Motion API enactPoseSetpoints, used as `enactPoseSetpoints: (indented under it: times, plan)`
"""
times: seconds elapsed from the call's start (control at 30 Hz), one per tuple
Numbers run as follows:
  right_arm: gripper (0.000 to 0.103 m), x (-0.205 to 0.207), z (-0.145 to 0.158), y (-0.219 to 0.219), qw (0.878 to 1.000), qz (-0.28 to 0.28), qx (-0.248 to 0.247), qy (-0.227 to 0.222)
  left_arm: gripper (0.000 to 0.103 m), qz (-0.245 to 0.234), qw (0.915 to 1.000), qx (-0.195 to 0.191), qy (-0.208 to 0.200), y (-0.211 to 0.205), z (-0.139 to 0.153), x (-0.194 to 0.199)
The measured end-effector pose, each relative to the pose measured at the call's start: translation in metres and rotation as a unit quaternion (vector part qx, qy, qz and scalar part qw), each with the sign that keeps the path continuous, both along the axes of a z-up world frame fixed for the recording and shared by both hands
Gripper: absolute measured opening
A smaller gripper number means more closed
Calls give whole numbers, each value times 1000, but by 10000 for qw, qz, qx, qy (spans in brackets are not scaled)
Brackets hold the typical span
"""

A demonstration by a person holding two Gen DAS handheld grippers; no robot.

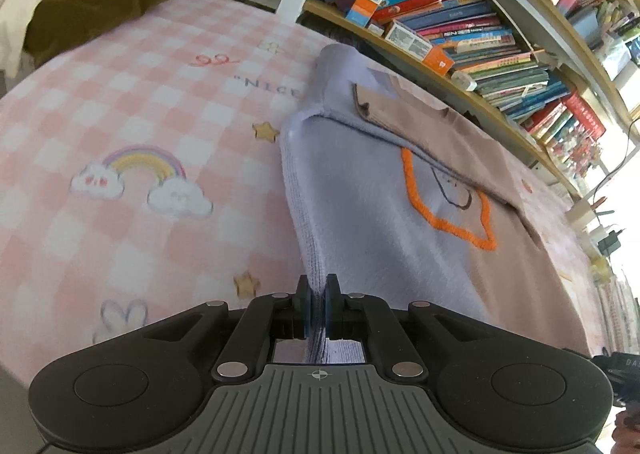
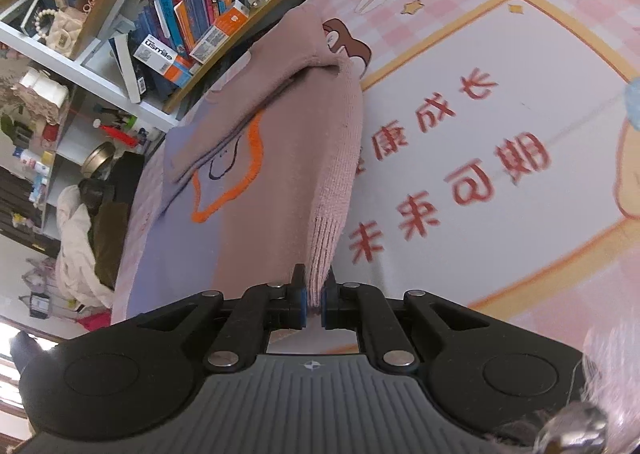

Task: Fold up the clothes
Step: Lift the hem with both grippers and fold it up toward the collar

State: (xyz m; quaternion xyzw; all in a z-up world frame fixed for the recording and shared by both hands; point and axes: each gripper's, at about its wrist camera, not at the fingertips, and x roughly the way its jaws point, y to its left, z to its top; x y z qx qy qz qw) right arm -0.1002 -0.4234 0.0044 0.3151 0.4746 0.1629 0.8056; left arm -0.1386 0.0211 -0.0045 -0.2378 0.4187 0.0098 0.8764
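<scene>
A knitted sweater [image 1: 384, 209], lavender on one half and dusty pink on the other with an orange star outline on its chest, lies on a pink checked blanket [image 1: 132, 125]. Its sleeves are folded across the body. My left gripper [image 1: 318, 294] is shut on the lavender hem edge, which rises up between its blue pads. In the right wrist view the same sweater [image 2: 276, 181] stretches away from me. My right gripper [image 2: 314, 294] is shut on the ribbed pink hem corner, lifted a little off the blanket [image 2: 500, 133].
A low bookshelf [image 1: 480, 37] crammed with books runs along the far side of the bed, close behind the sweater. A brown and white pile of clothes [image 1: 80, 1] sits at the far left corner. The blanket spreads wide to the left of the sweater and to its right.
</scene>
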Motion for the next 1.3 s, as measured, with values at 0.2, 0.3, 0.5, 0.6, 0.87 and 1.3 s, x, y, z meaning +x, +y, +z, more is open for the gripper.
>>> enactPoseSetpoints:
  times: [0.2, 0.3, 0.5, 0.6, 0.87, 1.3]
  plan:
    - [6, -29, 0, -15, 9999, 86, 30, 71, 5, 96, 9999, -101, 0, -12, 6, -32]
    - [6, -42, -1, -22, 9998, 129, 33, 125, 5, 157, 9998, -138, 45, -16, 4, -47]
    - [6, -66, -5, -33, 9993, 219, 69, 280, 5, 256, 9994, -167, 186, -20, -1, -70]
    - [6, -72, -3, -35, 9992, 238, 118, 309, 5, 293, 9991, -286, 121, -18, 3, -74]
    - [6, -52, 45, -42, 9974, -3, 586, -422, 5, 255, 9947, -724, -689, -6, 43, -51]
    - [6, 46, 89, -36, 9884, -454, 904, -1135, 6, 324, 9862, -925, -1337, 15, 65, 40]
